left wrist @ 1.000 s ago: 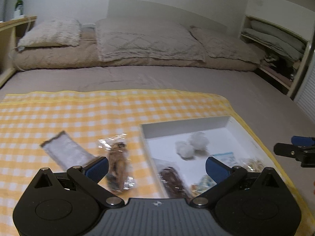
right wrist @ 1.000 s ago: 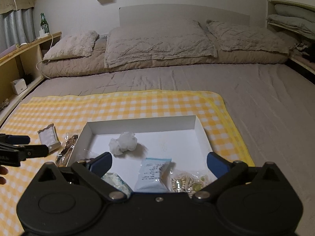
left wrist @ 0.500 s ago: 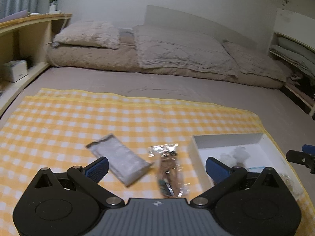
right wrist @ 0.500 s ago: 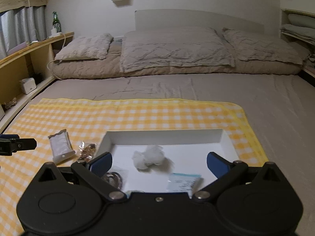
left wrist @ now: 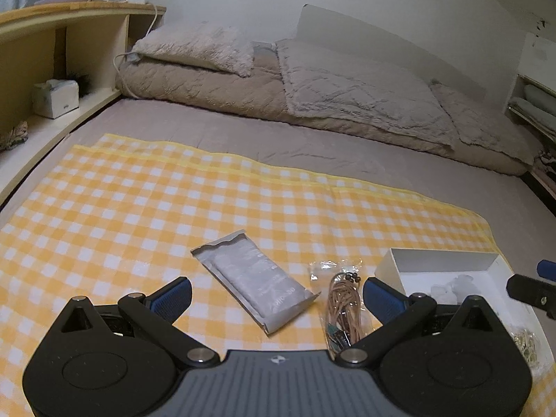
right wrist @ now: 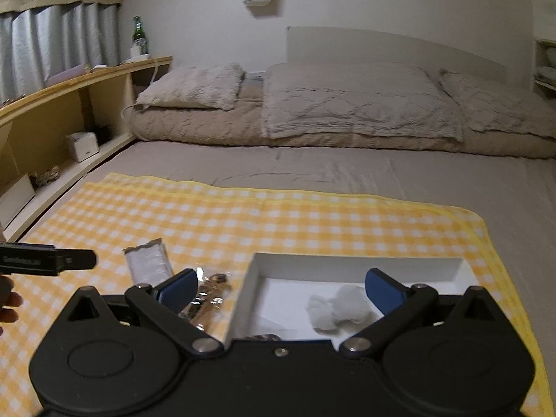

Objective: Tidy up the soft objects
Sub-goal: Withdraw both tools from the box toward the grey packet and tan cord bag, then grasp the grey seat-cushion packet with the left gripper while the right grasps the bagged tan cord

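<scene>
Bedding in grey-brown covered a wide mattress (right wrist: pixel 347 170), on which a yellow-and-white checked cloth (left wrist: pixel 173 208) was spread as the working surface. Pillows (right wrist: pixel 354 100) lay along the far wall below a pale headboard (right wrist: pixel 399 48); a wooden shelf unit (left wrist: pixel 69 34) ran down one side, carrying a green bottle (right wrist: pixel 139 34) on top and a tissue box (left wrist: pixel 55 97) in a lower bay. A white open box (right wrist: pixel 347 267) stood on the cloth. The left gripper (left wrist: pixel 276 295) hung over the cloth with its blue pads spread wide and nothing between them; below that gap lay a flat grey packet (left wrist: pixel 253 281), and just beside it a clear bag of coiled brown cord (left wrist: pixel 342 305), both outside the box and close to its near corner. The right gripper (right wrist: pixel 279 290) was likewise spread and empty, poised above the box. The left wrist view alone showed the packet in full, together with a pile of small pale items (left wrist: pixel 524 340) inside the box. The right wrist view alone showed two white cotton-like wads (right wrist: pixel 338 307) on the box floor, grey curtains (right wrist: pixel 59 38) above the shelf, and fingers of the person's hand (right wrist: pixel 8 307) at the frame edge.
</scene>
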{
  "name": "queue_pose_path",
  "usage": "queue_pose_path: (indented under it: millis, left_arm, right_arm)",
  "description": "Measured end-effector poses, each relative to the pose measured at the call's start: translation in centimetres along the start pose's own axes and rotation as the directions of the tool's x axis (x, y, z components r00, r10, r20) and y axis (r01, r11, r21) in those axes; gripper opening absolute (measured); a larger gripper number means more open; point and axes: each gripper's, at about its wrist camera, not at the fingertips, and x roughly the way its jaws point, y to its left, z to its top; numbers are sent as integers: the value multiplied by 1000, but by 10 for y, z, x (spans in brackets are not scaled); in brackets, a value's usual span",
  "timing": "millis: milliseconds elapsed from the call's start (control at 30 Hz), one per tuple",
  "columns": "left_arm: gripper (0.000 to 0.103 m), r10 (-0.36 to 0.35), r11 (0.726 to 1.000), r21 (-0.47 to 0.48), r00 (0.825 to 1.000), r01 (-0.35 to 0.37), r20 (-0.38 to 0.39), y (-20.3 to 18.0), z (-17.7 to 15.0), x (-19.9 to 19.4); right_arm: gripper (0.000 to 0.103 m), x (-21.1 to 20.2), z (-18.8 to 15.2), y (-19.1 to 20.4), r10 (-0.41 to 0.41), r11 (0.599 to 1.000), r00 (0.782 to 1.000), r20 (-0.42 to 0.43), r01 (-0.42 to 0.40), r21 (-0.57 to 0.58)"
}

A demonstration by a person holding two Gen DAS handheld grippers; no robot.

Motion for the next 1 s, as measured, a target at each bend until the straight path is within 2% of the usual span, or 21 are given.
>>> queue_pose_path:
  millis: [300,467,600,767,933,1000]
  left_arm:
    - [103,21,1000,-9,999,-22,-30,6,2,31]
    - [103,83,997,5,996,-83,-41,7,12,61]
    - [103,81,997,7,995,-80,-66,0,22,88]
    - [103,90,994,63,993,-85,-72,-17,27,116]
    - [103,184,975,139,981,-173,-69,-26,23,143]
    - [103,198,968,175,977,-182,-74,-27,21,153]
  right_arm:
    - [103,21,12,31,51,999,997,-50,-51,-7]
    - [103,26,14,29,55,998,997,-51,-56,-13]
    - [103,31,14,22,34,999,998,-60,-34,-1]
    - [103,37,15,12,17,1000,998,-67,-16,8]
    - [103,47,14,13,4,1000,998,-69,-4,-2]
    - [102,52,13,17,11,1000,998,-68,-12,-14]
